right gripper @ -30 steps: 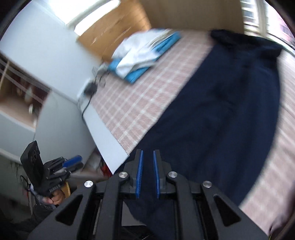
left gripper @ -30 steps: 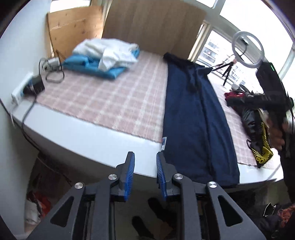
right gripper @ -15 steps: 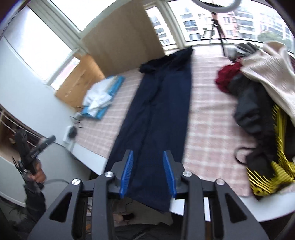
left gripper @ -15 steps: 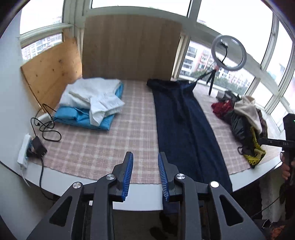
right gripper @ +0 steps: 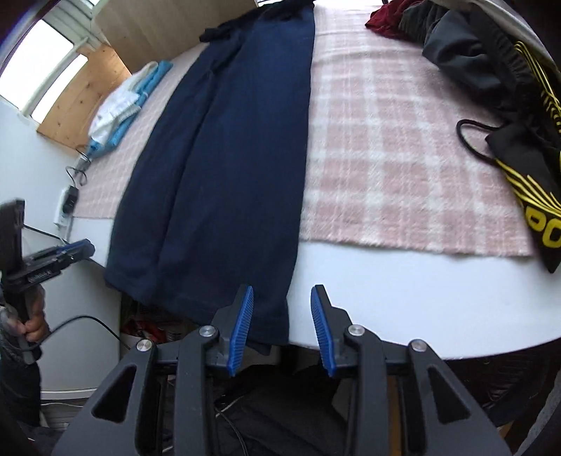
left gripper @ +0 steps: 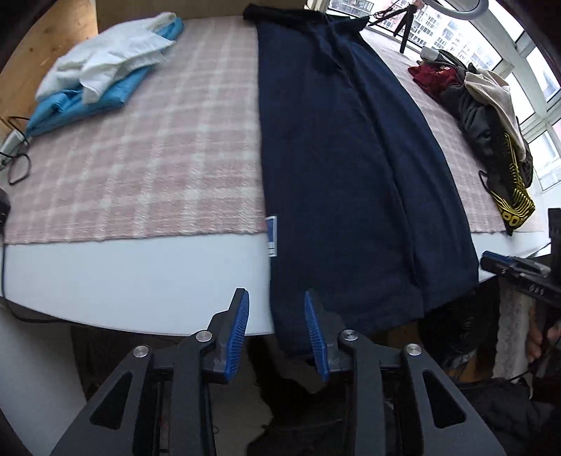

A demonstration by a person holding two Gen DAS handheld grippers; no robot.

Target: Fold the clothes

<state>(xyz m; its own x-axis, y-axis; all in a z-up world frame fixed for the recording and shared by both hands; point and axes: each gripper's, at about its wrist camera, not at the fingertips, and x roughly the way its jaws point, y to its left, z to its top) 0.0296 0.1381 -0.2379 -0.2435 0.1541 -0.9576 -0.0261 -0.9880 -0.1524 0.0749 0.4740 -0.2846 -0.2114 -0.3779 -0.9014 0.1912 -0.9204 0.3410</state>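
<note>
Trousers (left gripper: 343,147) lie flat, hems seemingly overhanging table (left gripper: 140,273).

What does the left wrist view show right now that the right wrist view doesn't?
Only the left wrist view: the small blue-and-white tag on the navy trousers' edge, and the tripod by the window.

Only the right wrist view: the power strip at the table's side.

Both: the trousers laid lengthwise with hems over the near edge, the white-and-blue folded pile, the dark heap of clothes, and the left gripper and right gripper, each open above a hem corner.
</note>
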